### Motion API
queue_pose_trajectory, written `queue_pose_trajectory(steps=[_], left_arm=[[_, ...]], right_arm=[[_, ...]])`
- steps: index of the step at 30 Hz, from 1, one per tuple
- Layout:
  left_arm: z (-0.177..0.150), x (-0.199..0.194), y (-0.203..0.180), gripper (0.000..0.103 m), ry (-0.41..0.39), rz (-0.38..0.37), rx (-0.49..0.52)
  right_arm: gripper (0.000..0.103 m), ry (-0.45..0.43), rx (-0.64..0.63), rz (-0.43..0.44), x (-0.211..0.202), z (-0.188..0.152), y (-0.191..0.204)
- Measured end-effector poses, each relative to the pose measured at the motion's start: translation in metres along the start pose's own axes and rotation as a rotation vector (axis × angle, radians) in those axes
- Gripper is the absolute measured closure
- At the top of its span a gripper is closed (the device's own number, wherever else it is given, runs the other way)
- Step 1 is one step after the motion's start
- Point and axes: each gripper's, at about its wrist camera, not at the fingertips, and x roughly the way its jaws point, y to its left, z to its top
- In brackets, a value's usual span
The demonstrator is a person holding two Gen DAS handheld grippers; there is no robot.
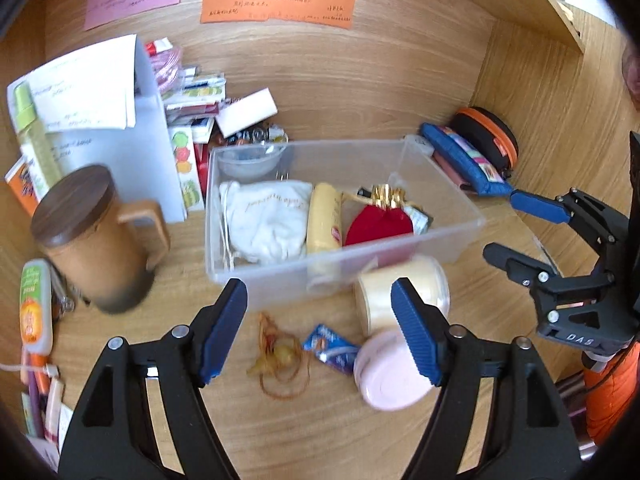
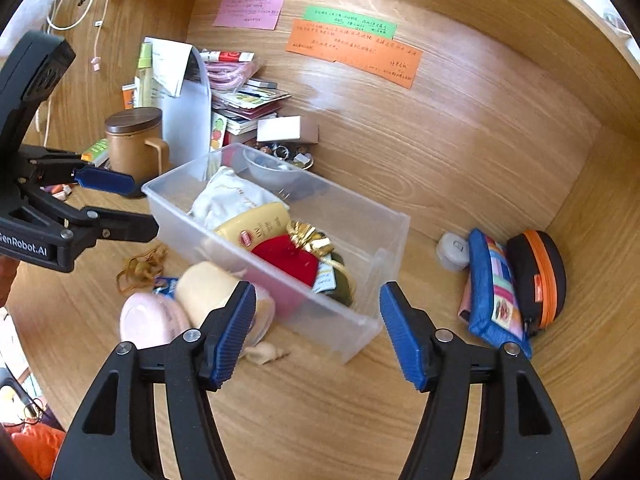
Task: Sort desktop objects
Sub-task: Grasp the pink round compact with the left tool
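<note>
A clear plastic bin (image 1: 440, 168) (image 2: 360, 320) stands on the wooden desk. It holds a white cloth pouch (image 1: 268, 216) (image 2: 228, 200), a yellow tube (image 1: 324, 220) (image 2: 256, 226), a red pouch with a gold bow (image 1: 380, 220) (image 2: 288, 256) and a small clear bowl (image 1: 248, 160). In front of it lie a cream ribbon roll (image 1: 424, 280) (image 2: 204, 288), a pink round case (image 1: 388, 380) (image 2: 148, 320), a blue sachet (image 1: 328, 344) and a tangle of brown string (image 1: 280, 356) (image 2: 140, 268). My left gripper (image 1: 320, 328) (image 2: 120, 204) is open above these. My right gripper (image 2: 318, 332) (image 1: 516, 224) is open near the bin's right end.
A brown lidded mug (image 1: 96, 240) (image 2: 136, 140) stands left of the bin, with a white file holder (image 1: 152, 152) and stacked packets behind. A blue pouch (image 1: 464, 160) (image 2: 496, 292) and an orange-zip black case (image 2: 540, 276) lean at the right wall. Coloured notes hang on the back panel.
</note>
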Motion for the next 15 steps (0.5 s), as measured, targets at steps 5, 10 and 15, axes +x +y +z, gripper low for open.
queue_pose_trajectory(steps=[5, 10, 15], left_arm=[[-0.022, 0.001, -0.009, 0.029, 0.031, -0.008, 0.007], [-0.038, 0.003, -0.025, 0.029, 0.049, -0.021, 0.029], [-0.048, 0.010, -0.040, 0.029, 0.072, -0.042, 0.037]], right_arm=[[0.039, 0.009, 0.018, 0.014, -0.007, -0.016, 0.005], [0.039, 0.032, 0.046, 0.027, -0.008, -0.032, 0.002], [0.037, 0.046, 0.075, 0.039, -0.011, -0.046, -0.004]])
